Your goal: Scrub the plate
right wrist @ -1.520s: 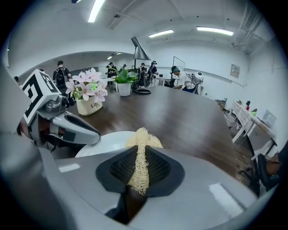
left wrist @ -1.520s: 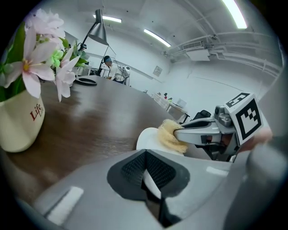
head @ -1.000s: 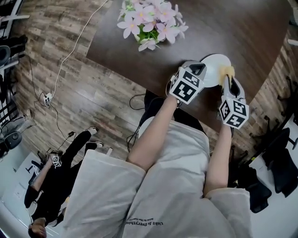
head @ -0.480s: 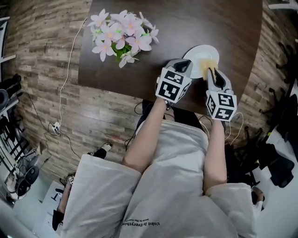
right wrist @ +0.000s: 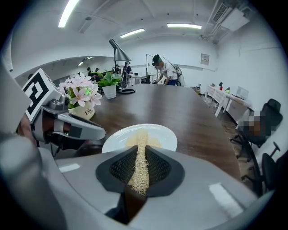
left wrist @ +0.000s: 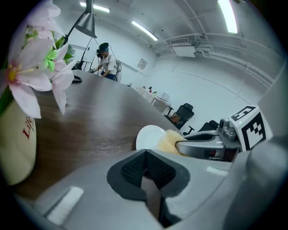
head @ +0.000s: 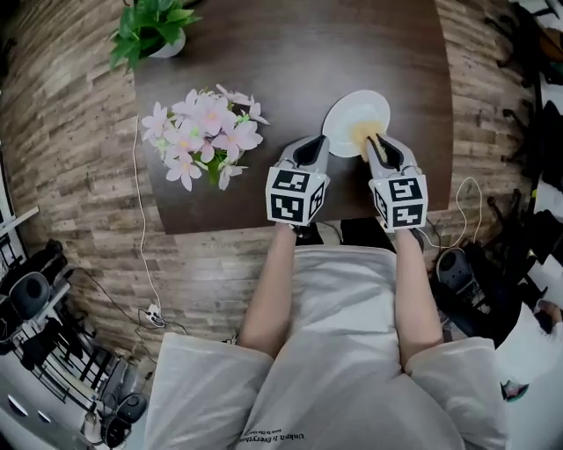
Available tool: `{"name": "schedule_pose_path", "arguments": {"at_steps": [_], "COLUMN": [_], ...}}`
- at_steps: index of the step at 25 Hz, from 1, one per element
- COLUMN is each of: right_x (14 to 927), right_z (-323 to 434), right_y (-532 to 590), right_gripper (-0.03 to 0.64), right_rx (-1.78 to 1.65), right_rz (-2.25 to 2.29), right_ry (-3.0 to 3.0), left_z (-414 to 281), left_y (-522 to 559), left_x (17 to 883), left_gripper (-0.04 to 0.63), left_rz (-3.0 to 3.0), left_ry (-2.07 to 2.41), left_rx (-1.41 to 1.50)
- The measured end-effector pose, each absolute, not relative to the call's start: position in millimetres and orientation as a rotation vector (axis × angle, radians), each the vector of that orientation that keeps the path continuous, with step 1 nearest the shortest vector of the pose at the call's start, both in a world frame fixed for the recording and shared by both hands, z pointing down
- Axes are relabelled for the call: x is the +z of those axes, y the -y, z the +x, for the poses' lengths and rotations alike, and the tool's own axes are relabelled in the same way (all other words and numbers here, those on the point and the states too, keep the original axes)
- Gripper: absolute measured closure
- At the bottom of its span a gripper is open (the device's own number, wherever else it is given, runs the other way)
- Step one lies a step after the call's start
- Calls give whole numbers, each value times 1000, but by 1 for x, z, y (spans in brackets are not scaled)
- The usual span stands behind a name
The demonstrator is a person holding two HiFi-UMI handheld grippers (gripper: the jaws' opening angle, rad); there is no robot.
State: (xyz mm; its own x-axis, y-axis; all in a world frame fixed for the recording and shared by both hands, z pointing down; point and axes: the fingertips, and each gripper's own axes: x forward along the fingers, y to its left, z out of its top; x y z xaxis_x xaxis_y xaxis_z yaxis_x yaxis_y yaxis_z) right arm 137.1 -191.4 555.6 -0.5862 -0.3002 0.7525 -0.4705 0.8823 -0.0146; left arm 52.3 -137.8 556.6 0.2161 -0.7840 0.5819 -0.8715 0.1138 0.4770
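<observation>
Right gripper view: right gripper (right wrist: 140, 167) jaws clamped on 1 yellow fibrous scrubber (right wrist: 141, 148), its far end lying on 1 white plate (right wrist: 167, 138) just ahead. Left gripper (left wrist: 145, 170): jaws together, nothing btwn, tip beside plate's left rim. Count: 2 grippers, 1 plate, 1 scrubber, 1 flower vase (head: 201, 132), 1 green plant (head: 154, 26). Plate sits near table (head: 290, 61) front edge, twd the right; wide bare tabletop beyond it.
</observation>
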Motion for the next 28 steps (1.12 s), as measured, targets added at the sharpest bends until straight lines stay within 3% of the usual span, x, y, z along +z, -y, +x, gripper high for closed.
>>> {"name": "schedule_pose_path", "arguments": {"at_steps": [28], "right_x": [553], "right_z": [104], "right_y": [162], "right_gripper": [548], "right_rx": [299], "right_rz": [604], "right_ry": [2162], "left_z": [49], "left_y": [135], "left_x": [565], "left_gripper": [595], "left_rz": [1842], "left_ry": [1358], "left_rx": [284]}}
